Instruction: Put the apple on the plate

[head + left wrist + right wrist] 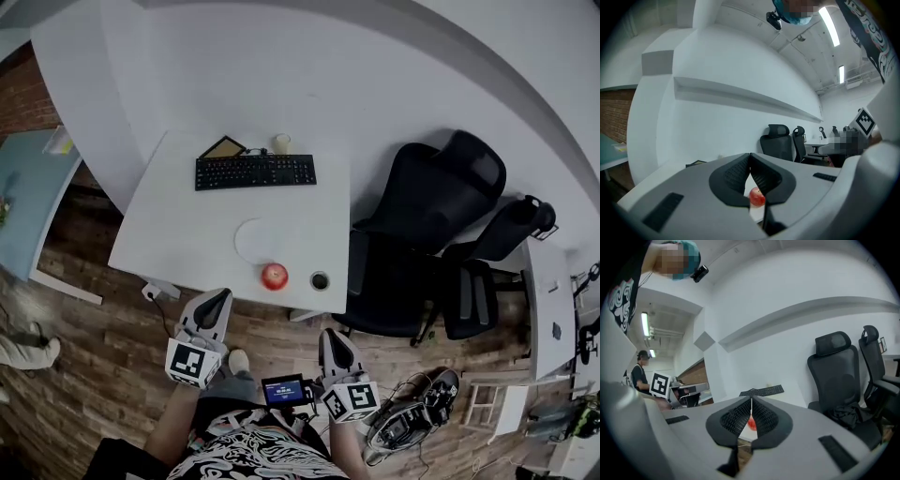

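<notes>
A red apple [274,276] rests near the front edge of the white table [178,234], just right of a flat white plate [262,240]. My left gripper [218,298] hovers short of the table's front edge, shut and empty. Lower and to the right, my right gripper [334,338] is also shut and empty, over the wooden floor. In the left gripper view the apple [757,197] shows far off beyond the closed jaws. The apple [752,423] appears as a red patch behind the closed jaws in the right gripper view.
A black keyboard [255,172], a small cup [281,142] and a dark framed object [223,148] sit at the table's far side. A round black hole [320,280] lies right of the apple. Black office chairs [427,244] crowd the table's right side. A device [286,389] hangs at my waist.
</notes>
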The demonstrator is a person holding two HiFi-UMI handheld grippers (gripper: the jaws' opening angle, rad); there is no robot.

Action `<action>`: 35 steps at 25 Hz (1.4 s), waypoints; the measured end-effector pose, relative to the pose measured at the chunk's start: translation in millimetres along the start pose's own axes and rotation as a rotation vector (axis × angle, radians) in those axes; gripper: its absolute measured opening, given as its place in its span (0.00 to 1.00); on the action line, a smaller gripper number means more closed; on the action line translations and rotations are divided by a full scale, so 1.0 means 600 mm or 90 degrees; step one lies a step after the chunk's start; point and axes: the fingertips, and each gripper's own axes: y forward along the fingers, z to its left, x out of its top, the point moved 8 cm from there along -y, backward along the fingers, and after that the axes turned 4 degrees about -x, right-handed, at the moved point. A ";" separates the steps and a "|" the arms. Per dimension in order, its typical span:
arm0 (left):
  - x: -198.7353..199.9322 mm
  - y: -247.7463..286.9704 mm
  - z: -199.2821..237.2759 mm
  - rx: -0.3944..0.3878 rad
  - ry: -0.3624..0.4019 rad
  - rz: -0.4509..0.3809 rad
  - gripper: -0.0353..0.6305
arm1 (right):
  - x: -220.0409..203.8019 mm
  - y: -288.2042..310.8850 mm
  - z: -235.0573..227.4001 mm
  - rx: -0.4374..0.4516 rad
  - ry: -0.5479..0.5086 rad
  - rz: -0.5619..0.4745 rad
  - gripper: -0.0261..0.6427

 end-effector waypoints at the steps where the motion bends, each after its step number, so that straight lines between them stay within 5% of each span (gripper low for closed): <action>1: -0.003 0.012 0.012 -0.004 -0.002 0.004 0.08 | 0.001 0.017 -0.002 0.002 0.004 0.003 0.08; 10: -0.016 0.080 0.081 -0.038 -0.008 0.020 0.08 | 0.018 0.133 -0.002 -0.027 -0.019 -0.017 0.08; 26: -0.022 0.126 0.070 -0.010 -0.040 0.040 0.08 | 0.044 0.182 -0.010 0.051 -0.161 0.030 0.08; 35: -0.051 0.157 0.060 0.016 -0.036 0.092 0.08 | 0.025 0.219 -0.045 0.100 -0.154 0.039 0.08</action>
